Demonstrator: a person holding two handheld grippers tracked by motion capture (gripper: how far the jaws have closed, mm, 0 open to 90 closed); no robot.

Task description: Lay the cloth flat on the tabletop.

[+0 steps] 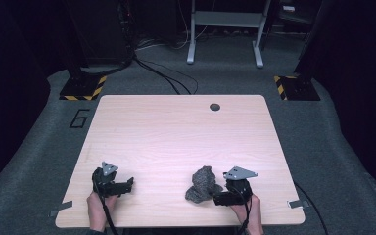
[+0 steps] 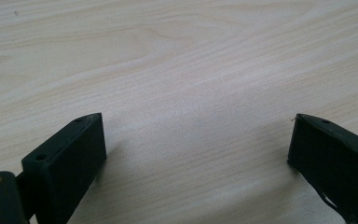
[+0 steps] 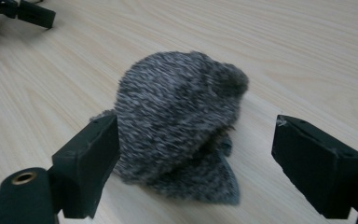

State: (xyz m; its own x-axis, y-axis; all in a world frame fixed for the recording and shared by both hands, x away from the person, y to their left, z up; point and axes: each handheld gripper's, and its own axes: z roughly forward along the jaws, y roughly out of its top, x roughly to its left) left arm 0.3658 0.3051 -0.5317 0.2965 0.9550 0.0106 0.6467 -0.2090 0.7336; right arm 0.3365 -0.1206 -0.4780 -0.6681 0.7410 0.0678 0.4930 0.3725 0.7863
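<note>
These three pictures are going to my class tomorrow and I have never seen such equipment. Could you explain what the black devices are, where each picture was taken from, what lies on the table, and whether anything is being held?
A person sits at a light wooden table and holds a hand-operated tool in each hand. Each tool ends in two black jaws that pinch things.

The high view looks down from above the person's side: the left gripper is at lower left, the right gripper at lower right.

The other two pictures come from small cameras riding on the tools, looking along their jaws. In the left gripper view, the jaws stand apart over bare wood. In the right gripper view, the jaws stand apart on either side of a crumpled grey knitted cloth, perhaps a sock or hat, lying on the table.

Nothing is held: neither tool's jaws press on anything, though the right one is placed as if to pinch the cloth.
</note>
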